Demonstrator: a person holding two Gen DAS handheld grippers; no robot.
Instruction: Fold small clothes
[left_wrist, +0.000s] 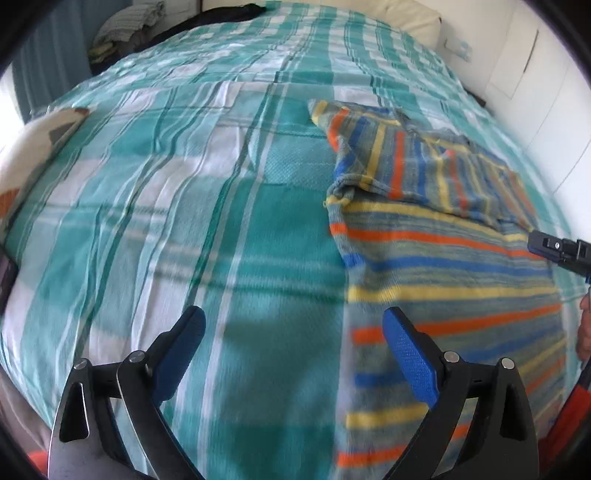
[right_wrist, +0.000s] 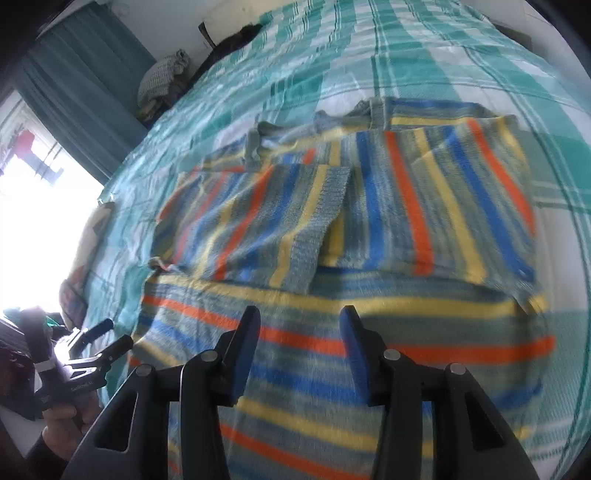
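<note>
Across the bed (left_wrist: 155, 192) lies a teal-and-white plaid cover, wrinkled, reaching back to a pillow (left_wrist: 410, 22) at the far edge. On the cover, toward the bed's near right side, rests the striped sweater (right_wrist: 369, 229), banded in blue, orange, yellow and grey; both sleeves are folded in over its body, the left sleeve's ribbed cuff (right_wrist: 325, 214) lying on top near the middle. A heap of folded cloth (right_wrist: 162, 77) sits off the bed's far left edge, beside a teal curtain (right_wrist: 85, 85). Above the sweater's near hem hovers the right claw (right_wrist: 299, 332), its fingers parted and holding nothing. Beside the sweater's left edge, over bare cover, the left claw (left_wrist: 293, 339) is spread wide and empty, one blue pad (left_wrist: 410, 354) just over the striped knit.
</note>
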